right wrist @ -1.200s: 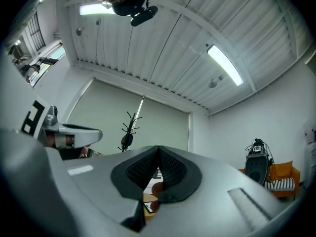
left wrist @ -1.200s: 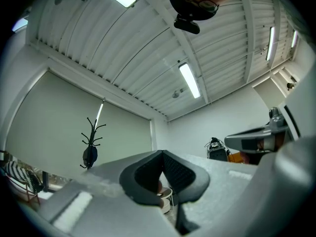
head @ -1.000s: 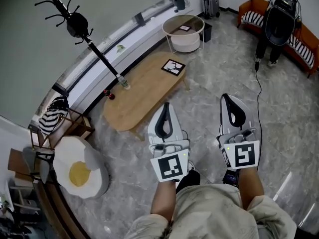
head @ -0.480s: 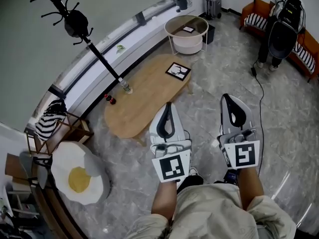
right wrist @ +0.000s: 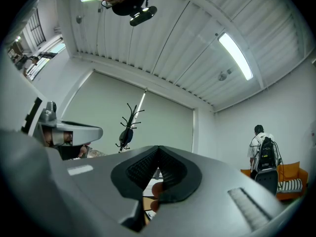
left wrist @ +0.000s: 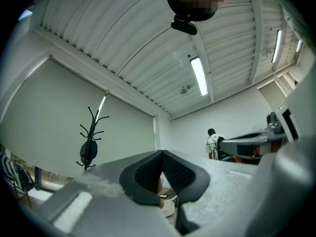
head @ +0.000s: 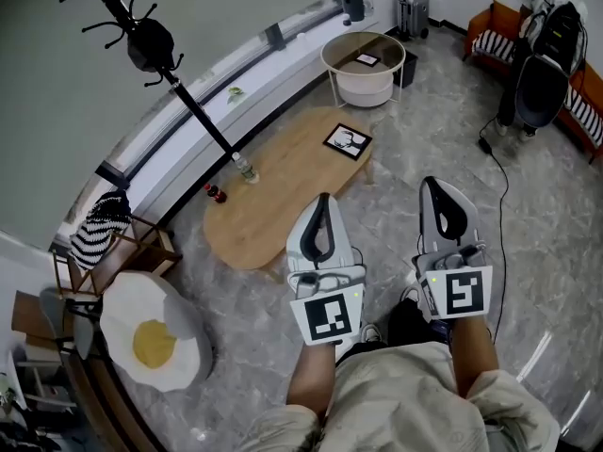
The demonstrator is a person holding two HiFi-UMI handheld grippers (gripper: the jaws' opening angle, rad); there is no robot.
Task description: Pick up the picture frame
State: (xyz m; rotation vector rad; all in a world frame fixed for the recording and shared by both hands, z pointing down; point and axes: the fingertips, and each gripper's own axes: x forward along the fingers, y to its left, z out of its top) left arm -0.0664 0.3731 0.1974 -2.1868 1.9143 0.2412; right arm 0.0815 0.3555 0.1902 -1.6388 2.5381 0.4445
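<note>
Gripper-wielding person nears the coffee table: the left gripper and right gripper point ahead side by side, both claws clenched on nothing. The picture frame lies flat on the far end of the oval wooden table, at one o'clock from the left gripper, well apart.

No readable words, brands or numbers anywhere tbh. Only black-and-white square code patterns on the left gripper's white cube and the right gripper's white cube.
</note>
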